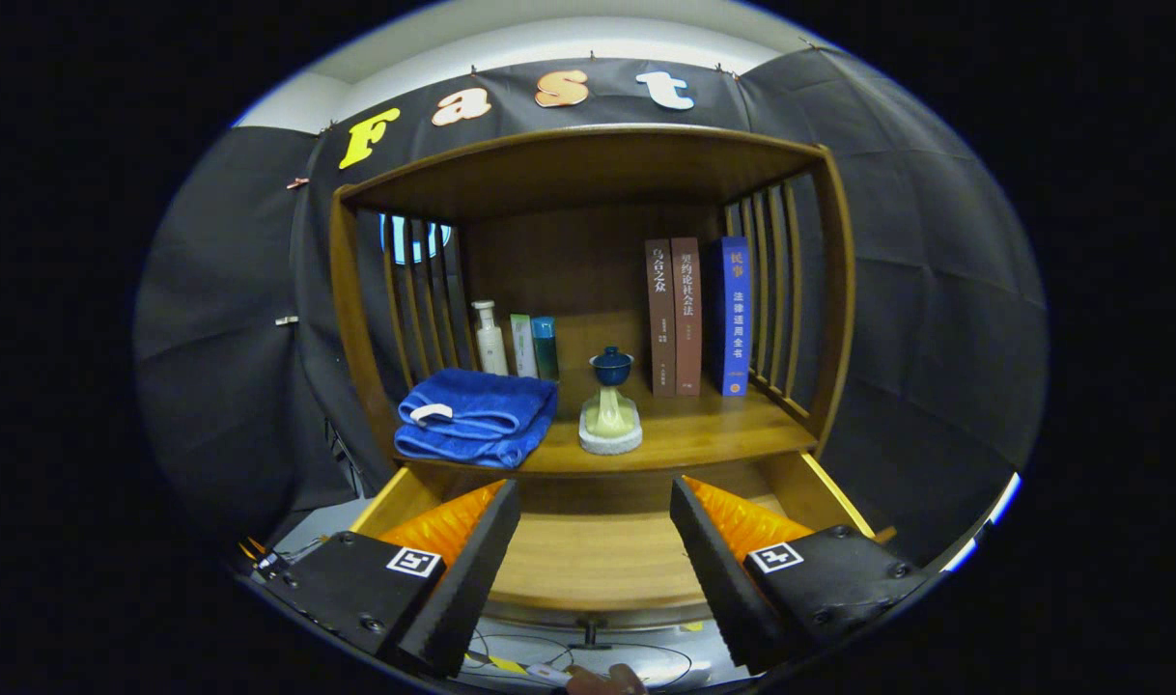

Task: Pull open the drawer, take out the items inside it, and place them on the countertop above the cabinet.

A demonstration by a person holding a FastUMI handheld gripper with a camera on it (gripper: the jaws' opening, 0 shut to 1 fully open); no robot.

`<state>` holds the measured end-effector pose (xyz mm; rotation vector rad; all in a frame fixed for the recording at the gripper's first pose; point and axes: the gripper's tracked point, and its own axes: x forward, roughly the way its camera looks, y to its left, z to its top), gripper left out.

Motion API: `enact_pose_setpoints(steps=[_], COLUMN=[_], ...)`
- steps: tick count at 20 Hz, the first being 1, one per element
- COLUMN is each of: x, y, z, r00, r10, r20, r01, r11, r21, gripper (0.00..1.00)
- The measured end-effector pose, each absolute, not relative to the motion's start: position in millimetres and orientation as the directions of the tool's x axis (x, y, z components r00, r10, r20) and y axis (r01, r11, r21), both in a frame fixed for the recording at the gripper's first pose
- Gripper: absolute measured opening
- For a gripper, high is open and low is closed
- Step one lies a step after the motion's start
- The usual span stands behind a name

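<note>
The wooden drawer (598,565) stands pulled open below the countertop, and its bare wooden floor shows between my fingers. My gripper (596,502) hangs open above the drawer, holding nothing. On the countertop (704,434) just beyond the fingers sits a pale green and white item on a round base (610,425). A folded blue towel (477,415) lies to its left. A small dark blue lidded cup (611,367) stands behind the pale item.
At the back left of the cabinet (588,159) stand a white bottle (490,340) and two slim tubes (534,347). Three upright books (696,317) lean at the back right. Slatted wooden sides close the shelf. Cables lie on the floor below the drawer.
</note>
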<state>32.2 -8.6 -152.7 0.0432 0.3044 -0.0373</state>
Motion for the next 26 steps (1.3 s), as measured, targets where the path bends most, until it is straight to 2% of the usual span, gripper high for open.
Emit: enact_pose_setpoints(steps=[7, 15, 26], x=[-22, -13, 3], y=[3, 0, 0], z=[-223, -297, -318], r00=[0.956, 0.942, 0.928], r10=[-0.029, -0.052, -0.072], r20=[-0.292, -0.331, -0.366], r01=[0.052, 0.085, 0.097], r11=[0.996, 0.993, 0.994], r21=[0.070, 0.084, 0.050], gripper=[1.00, 1.00, 1.00])
